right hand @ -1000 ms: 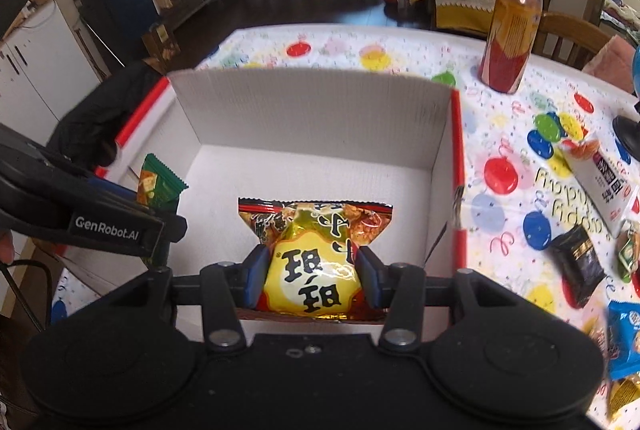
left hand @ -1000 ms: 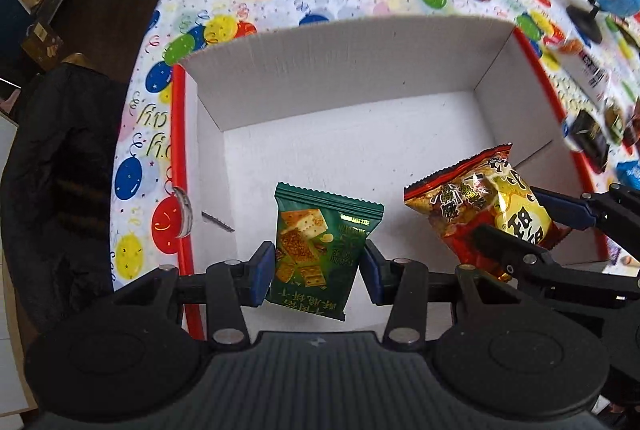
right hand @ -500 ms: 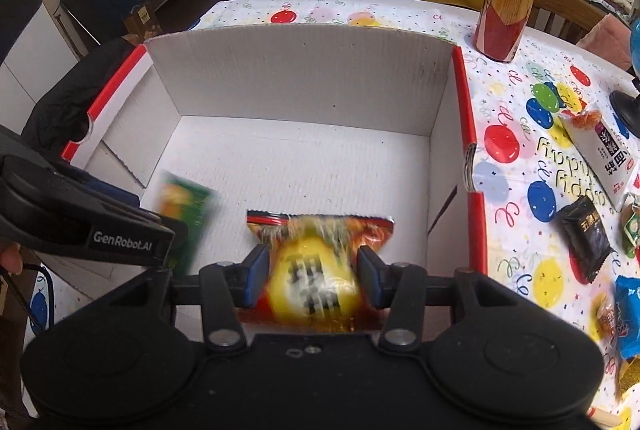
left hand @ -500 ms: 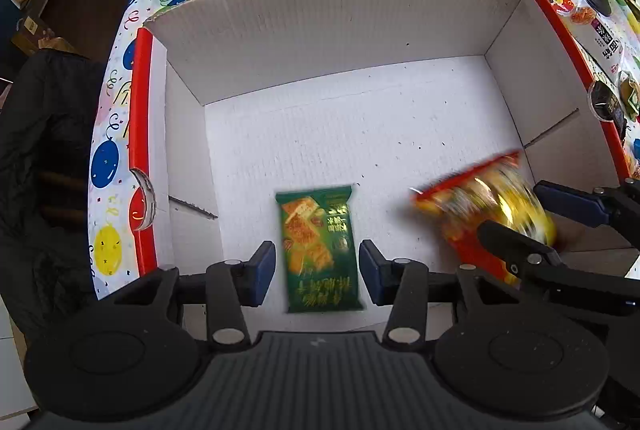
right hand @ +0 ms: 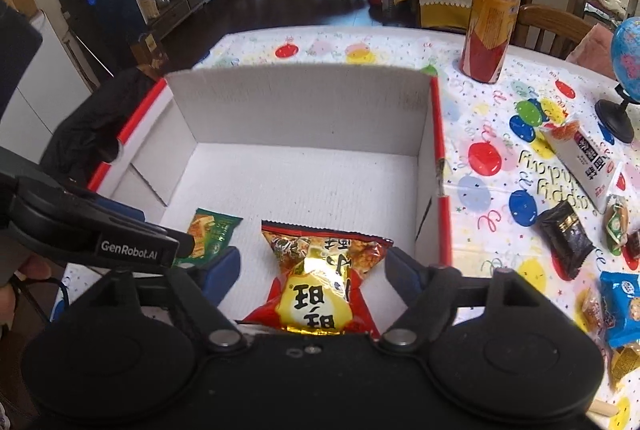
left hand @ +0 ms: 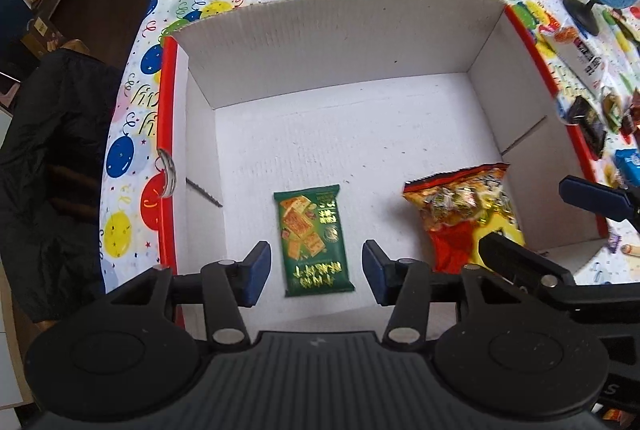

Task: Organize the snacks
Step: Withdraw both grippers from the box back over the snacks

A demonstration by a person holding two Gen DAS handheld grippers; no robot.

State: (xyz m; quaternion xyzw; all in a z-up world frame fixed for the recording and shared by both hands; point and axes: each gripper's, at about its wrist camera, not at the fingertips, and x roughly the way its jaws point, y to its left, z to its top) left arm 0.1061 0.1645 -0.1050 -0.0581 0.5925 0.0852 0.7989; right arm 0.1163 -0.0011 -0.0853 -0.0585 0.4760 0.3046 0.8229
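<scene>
A white cardboard box (left hand: 344,29) with red edges sits on the balloon tablecloth. A green cracker packet (left hand: 312,240) lies flat on the box floor, between the open fingers of my left gripper (left hand: 314,268), which does not touch it. A red and yellow snack bag (left hand: 464,209) lies on the floor at the right. In the right wrist view the box (right hand: 300,105) holds that bag (right hand: 324,282) between the spread fingers of my open right gripper (right hand: 316,270). The green packet (right hand: 210,230) is at the left, partly hidden by the left gripper.
Several loose snack packets lie on the table right of the box, among them a black packet (right hand: 564,234), a blue packet (right hand: 622,306) and a white tube pack (right hand: 580,157). A juice bottle (right hand: 490,25) and a globe (right hand: 626,69) stand behind. A black jacket (left hand: 52,157) hangs at the left.
Both grippers opened and let go of their packets. The green packet and the red and yellow bag dropped onto the box floor. Both grippers have lifted back a little.
</scene>
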